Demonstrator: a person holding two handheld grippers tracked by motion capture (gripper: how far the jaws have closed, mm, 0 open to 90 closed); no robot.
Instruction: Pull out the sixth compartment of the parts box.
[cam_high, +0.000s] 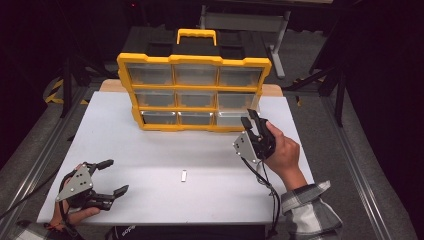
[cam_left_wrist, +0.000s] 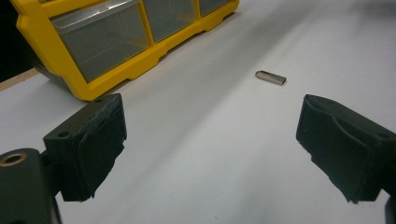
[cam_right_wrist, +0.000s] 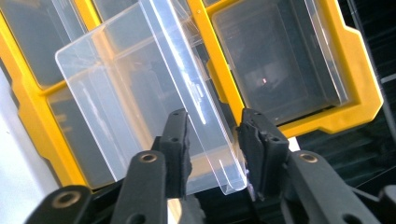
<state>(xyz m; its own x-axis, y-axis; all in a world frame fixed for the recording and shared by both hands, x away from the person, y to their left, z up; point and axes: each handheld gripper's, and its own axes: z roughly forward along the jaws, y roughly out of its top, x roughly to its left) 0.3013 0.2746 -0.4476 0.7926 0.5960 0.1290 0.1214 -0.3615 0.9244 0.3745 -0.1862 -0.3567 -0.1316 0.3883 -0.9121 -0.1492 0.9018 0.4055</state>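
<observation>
A yellow organizer (cam_high: 195, 92) with clear drawers stands upright at the back of the white table (cam_high: 150, 150). Its bottom right drawer (cam_high: 232, 117) is pulled partway out. In the right gripper view the clear drawer (cam_right_wrist: 140, 93) has its front lip between the jaws of my right gripper (cam_right_wrist: 217, 140), and a small gap shows beside the pads. That right gripper (cam_high: 252, 120) points at the organizer's lower right corner. My left gripper (cam_high: 112, 176) rests wide open at the table's front left. A small metal stick (cam_high: 184, 175) lies mid-table, ahead of the left gripper (cam_left_wrist: 210, 149), which holds nothing.
The organizer's yellow frame (cam_left_wrist: 93, 46) stands beyond the small metal stick (cam_left_wrist: 271, 77) in the left gripper view. A dark case lies behind the organizer. Metal rails run along both table sides. A cable trails from the right gripper to the front edge.
</observation>
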